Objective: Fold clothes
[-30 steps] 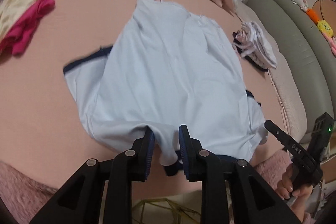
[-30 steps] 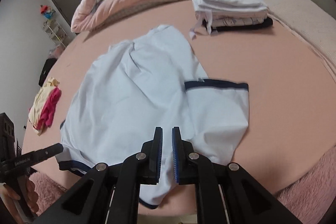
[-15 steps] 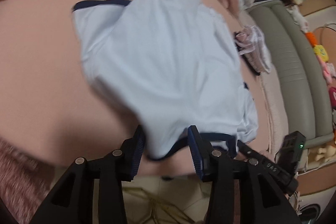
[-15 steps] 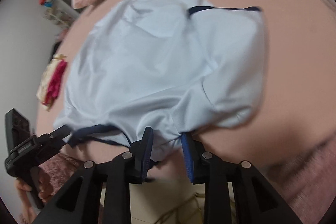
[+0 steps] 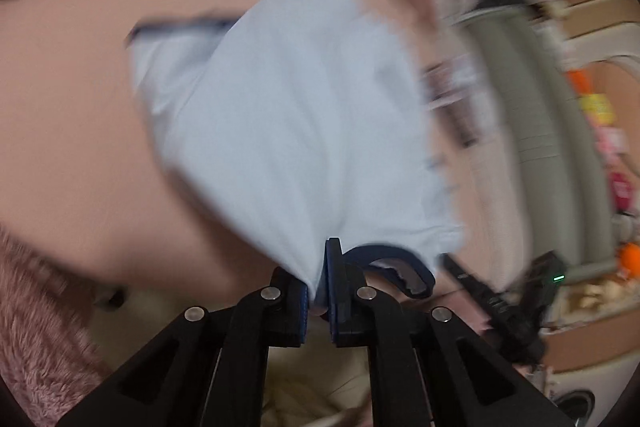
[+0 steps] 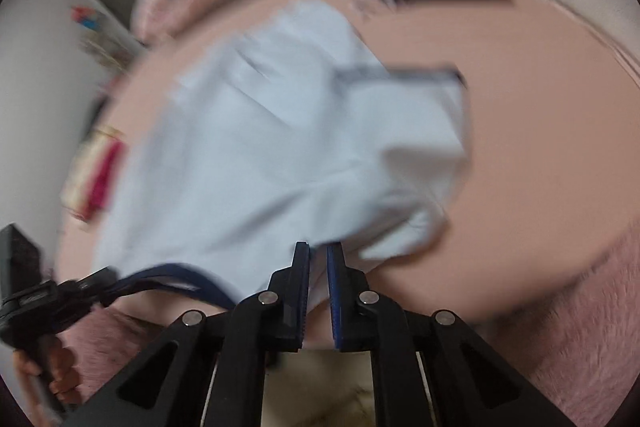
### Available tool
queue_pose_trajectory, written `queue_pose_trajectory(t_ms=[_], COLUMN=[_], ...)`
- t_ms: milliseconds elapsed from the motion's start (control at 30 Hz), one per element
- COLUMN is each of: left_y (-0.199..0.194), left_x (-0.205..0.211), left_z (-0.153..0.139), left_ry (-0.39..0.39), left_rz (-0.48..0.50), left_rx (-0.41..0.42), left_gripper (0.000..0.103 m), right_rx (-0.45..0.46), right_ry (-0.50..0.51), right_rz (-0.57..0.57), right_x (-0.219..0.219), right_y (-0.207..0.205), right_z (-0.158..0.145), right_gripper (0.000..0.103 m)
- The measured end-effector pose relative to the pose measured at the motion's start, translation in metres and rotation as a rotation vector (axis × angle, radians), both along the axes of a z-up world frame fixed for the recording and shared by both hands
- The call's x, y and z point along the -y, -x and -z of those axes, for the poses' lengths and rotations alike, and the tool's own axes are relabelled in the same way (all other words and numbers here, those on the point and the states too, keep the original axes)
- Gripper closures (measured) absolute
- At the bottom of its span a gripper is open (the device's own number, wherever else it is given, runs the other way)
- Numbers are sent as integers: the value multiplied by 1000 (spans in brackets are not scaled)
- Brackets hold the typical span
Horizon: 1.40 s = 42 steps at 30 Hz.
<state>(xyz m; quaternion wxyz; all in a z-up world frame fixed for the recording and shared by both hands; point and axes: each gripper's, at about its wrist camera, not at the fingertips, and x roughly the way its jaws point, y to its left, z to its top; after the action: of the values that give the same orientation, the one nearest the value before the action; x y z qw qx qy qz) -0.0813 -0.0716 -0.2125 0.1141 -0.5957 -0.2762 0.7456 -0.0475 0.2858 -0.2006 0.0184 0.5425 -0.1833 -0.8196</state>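
While each tool (image 5: 318, 279) (image 6: 318, 269) pinches its hem, shirt (image 5: 296, 131) hangs taut.

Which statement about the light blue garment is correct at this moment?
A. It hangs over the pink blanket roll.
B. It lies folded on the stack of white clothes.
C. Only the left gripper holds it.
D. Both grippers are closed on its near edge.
D: the left gripper and the right gripper each have their fingers closed on the near edge of the light blue garment, which is spread on the pink bed.
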Motion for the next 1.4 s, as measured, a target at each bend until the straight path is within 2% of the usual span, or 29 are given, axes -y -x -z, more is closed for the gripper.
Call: queue_pose_trajectory(t_ms=[33,67,167,267,367,433,500,567,667,767,867,933,967,1033,1067,1100,1133,1233,1400], left_y=[-1,-3,-6,-7,-10,-8,2,12,19,27,35,40,53,89,106,124,143,206,287], left_x=[-4,-6,-15,-22,-21,-17,-20,-20,-7,5,18,27,31,42,48,53,57,65,52], left_z=[8,14,12,4,-19,-33,-26,-20,-25,-30,-35,-38,-43,-56,-63,-69,-71,-61,-34], left_ry=[28,45,93,131,113,100,127,150,150,149,149,148,149,152,154,155,164,184,258], left_rz=[5,9,41,88,101,121,140,152,152,151,151,151,136,93,71,49,24,-33,-24], left_rx=[28,46,42,44,-49,-122,-113,-95,-87,-78,-69,-63,-91,-174,-216,-258,-283,-311,-288], left_gripper=[94,93,91,91,91,91,91,91,90,90,90,90,88,78,68,62,62,62,62], right_rx=[78,106,59,-51,-180,-212,-143,8,10,29,-19,-79,-100,-145,-156,-168,-178,-180,-134], right_ry=[-23,-35,-30,-47,-78,-114,-173,-217,-228,-190,-137,-167,-160,-151,-191,-231,-268,-323,-339], right_rz=[-17,-24,-35,-39,-90,-147,-170,-186,-219,-221,-216,-208,-205,-207,-205,-203,-203,-239,-236], right_x=[1,1,-1,1,16,32,45,48,45,31,10,3,4,10,17,24,30,39,42], right_y=[1,0,-7,-14,-13,-6,8,17,3,-9,0,26,40,79,100,122,143,213,304], right_z=[14,21,11,-9,-35,-40,-24,9,17,5,-18,-41,-49,-66,-71,-75,-79,-72,-41], right_gripper=[95,99,96,96,95,91,88,88,89,88,88,86,83,76,75,75,75,75,75])
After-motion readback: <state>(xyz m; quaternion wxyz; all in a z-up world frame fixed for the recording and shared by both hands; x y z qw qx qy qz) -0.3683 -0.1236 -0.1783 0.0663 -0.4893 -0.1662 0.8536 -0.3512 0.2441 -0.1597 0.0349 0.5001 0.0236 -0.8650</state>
